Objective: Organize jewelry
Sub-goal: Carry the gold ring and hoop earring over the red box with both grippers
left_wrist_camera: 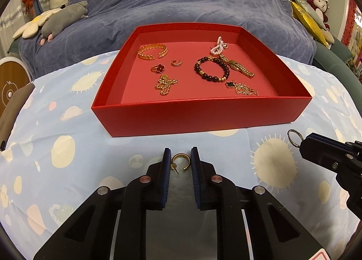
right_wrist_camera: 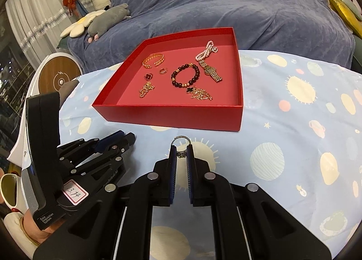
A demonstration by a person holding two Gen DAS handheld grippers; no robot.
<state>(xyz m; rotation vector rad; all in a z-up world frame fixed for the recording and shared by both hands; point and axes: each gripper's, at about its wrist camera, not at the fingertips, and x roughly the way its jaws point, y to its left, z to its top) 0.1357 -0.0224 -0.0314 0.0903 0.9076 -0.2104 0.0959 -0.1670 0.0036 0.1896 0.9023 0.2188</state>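
A red tray (left_wrist_camera: pixel 203 115) (right_wrist_camera: pixel 172 117) sits on the table and holds several jewelry pieces: a gold cuff (left_wrist_camera: pixel 152 51), a dark bead bracelet (left_wrist_camera: pixel 211 69) (right_wrist_camera: pixel 186 75), a gold watch (left_wrist_camera: pixel 237 65), a pearl strand (left_wrist_camera: pixel 218 45), rings and chains. My left gripper (left_wrist_camera: pixel 180 160) is in front of the tray, its jaws close around a gold hoop earring (left_wrist_camera: pixel 181 162). My right gripper (right_wrist_camera: pixel 181 150) is shut on a silver ring (right_wrist_camera: pixel 181 144), which also shows in the left wrist view (left_wrist_camera: pixel 294 138), held right of the left gripper.
The table has a light blue cloth with suns and planets (left_wrist_camera: pixel 67 128). A blue-covered sofa (left_wrist_camera: pixel 181 0) with plush toys (left_wrist_camera: pixel 58 18) stands behind. A round white and wood device (right_wrist_camera: pixel 59 74) is at the left edge.
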